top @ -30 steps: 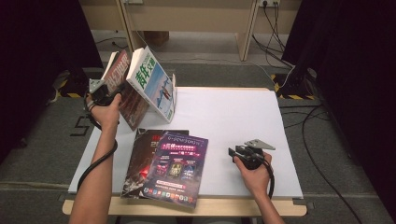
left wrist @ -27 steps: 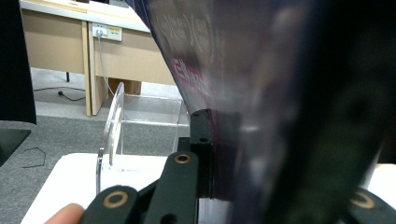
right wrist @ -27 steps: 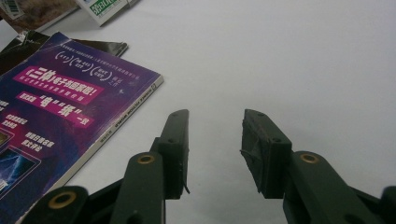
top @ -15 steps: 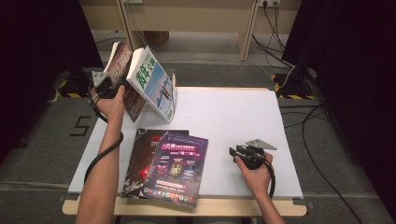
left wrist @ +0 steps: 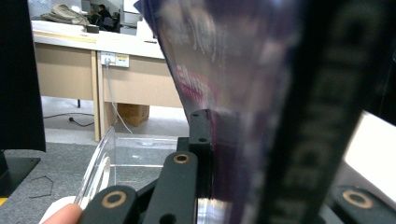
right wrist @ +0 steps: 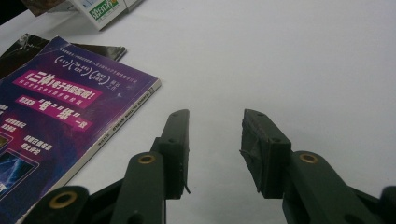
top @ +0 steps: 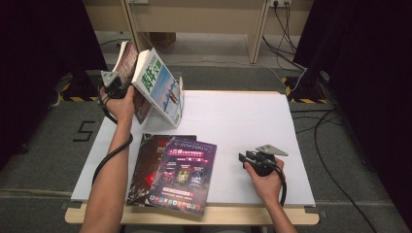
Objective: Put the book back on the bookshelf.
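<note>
Bare white table [top: 243, 121] open ahead of right tongs [right wrist: 215, 140], purple magazine [top: 182, 174] just left, lifted magazines [top: 155, 90] blocking far-left corner

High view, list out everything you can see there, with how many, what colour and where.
Held magazines: at least two, white-and-blue cover with green characters in front, darker one behind, lifted above the table's far left corner.
Purple magazine: one, purple, near left of the table, lying on top of the dark one.
Dark magazine: one, black and red, under the purple one.
Table: one, white top with a wooden front edge.
Desk: one, beige, on the floor beyond the table.
Cables: several, black, on the grey floor at far right.
Left gripper: one, black, shut on the held magazines.
Right gripper: one, black, open, resting on the table at near right.
</note>
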The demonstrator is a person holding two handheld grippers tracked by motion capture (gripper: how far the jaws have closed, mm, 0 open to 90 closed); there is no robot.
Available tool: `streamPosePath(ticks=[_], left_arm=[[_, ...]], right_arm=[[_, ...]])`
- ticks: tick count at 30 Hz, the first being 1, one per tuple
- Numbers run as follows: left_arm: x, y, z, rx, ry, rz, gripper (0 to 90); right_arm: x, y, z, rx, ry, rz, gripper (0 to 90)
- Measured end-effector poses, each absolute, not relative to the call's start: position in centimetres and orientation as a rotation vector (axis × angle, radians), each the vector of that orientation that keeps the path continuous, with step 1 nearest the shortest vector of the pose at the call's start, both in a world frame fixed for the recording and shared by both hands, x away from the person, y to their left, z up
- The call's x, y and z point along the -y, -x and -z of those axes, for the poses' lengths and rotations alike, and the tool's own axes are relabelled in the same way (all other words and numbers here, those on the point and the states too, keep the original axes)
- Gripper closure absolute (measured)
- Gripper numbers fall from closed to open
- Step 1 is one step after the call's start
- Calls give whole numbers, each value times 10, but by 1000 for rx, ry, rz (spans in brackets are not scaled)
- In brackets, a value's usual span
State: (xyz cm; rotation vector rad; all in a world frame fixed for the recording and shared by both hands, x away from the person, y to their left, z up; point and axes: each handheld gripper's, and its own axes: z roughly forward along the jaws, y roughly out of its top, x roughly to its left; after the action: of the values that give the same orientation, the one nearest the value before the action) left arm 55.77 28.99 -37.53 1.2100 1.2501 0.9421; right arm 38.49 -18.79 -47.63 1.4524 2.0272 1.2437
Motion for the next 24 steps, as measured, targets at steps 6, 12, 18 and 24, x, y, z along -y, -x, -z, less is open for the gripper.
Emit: streamPosePath(ticks=[6,12,18,24], left_arm=[[-291,-562,380,-1251,-1197,-932,835],[-292,-564,383,-1260,-1192,-928,834],[-290,-567,386,-1268,-1196,-931,834],[-290,-568,391,-1270,-1193,-928,833]], right_arm=[[188,-385,476,-2027,-1452,-1246,622],[188,-385,476,-2029,-1454,-1242,622],[188,-385,477,-2031,-1462,-1239,622],[189,-385,477,-2030,-1456,-1238,622]])
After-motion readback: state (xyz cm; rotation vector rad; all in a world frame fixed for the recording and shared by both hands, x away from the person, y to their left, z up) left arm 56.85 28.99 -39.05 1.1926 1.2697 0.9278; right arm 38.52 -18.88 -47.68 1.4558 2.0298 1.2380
